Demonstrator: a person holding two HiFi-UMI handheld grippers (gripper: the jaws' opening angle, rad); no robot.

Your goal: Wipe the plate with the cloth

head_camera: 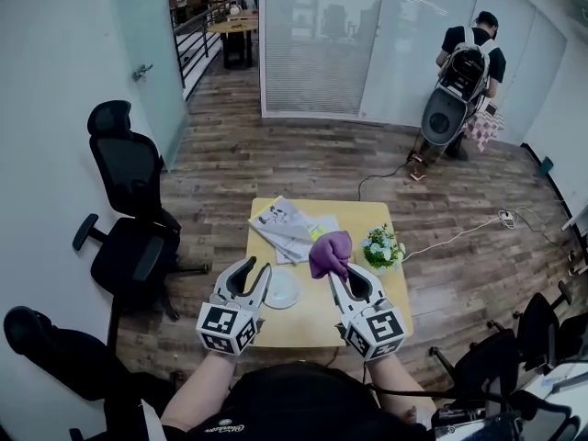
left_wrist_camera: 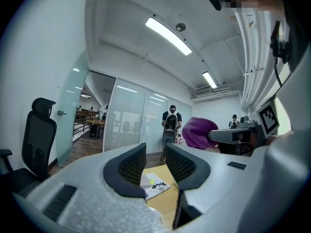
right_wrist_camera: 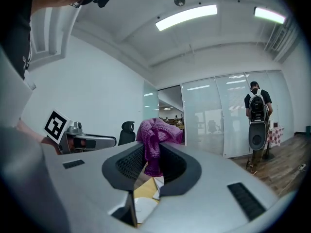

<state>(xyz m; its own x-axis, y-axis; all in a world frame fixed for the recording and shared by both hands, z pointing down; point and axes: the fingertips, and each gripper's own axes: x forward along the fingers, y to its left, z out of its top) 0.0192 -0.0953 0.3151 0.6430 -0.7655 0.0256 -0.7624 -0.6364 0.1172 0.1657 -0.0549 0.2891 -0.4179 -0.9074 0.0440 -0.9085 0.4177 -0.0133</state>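
Observation:
A small white plate [head_camera: 281, 290] lies on the yellow table [head_camera: 317, 324], near its front left. My right gripper [head_camera: 345, 274] is held above the table's middle, shut on a purple cloth [head_camera: 329, 254] that bunches up over its fingertips. In the right gripper view the cloth [right_wrist_camera: 155, 136] hangs pinched between the jaws, and the plate [right_wrist_camera: 145, 208] shows below them. My left gripper [head_camera: 258, 266] hovers above the plate's left side, open with nothing between its fingers [left_wrist_camera: 132, 165]. The left gripper view also shows the cloth [left_wrist_camera: 198, 132] to its right.
Printed papers [head_camera: 289, 228] lie at the table's back left and a small flower pot [head_camera: 383, 247] at its right edge. Black office chairs [head_camera: 129, 219] stand to the left. A person with a backpack [head_camera: 469, 62] stands far behind, and cables [head_camera: 459, 232] cross the wooden floor.

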